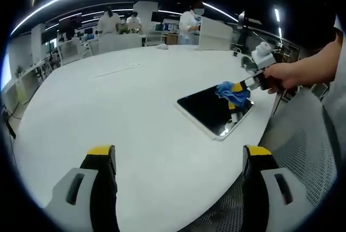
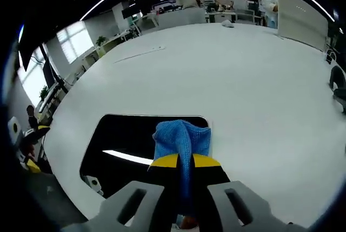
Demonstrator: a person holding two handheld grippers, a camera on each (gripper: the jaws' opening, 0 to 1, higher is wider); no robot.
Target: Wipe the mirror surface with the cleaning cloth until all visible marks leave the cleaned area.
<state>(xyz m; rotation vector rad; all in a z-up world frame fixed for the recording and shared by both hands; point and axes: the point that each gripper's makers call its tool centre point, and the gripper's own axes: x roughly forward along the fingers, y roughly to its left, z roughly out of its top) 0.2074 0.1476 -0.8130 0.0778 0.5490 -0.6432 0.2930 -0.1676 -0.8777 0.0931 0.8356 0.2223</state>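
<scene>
Right gripper (image 2: 185,161): yellow-tipped jaws clamped tight on a bunched blue microfibre cleaning cloth (image 2: 181,137), the cloth's free end bulging just ahead of the tips. Directly under and ahead of it lies the rectangular dark-glass mirror with a thin pale frame (image 2: 124,140), flat on the broad white counter (image 2: 248,91). In the left gripper view the same right gripper (image 1: 241,87) comes in held by a person's hand (image 1: 278,76), the cloth (image 1: 231,93) resting on the mirror's (image 1: 208,108) far corner, near the counter edge.

Left gripper (image 1: 178,156): jaws spread wide, nothing between them, hovering over bare counter (image 1: 108,97), well apart from the mirror.

Step in hand, as judged: wiping. No marks resolvable on the glass; only ceiling-light reflections. To do it well: keep the cloth flat-pressed, not the jaw tips, against the glass; overlapping strokes from this corner across toward the near edge. Mirror sits loose near the counter edge, so push inward, lightly; the left gripper could steady the frame.
</scene>
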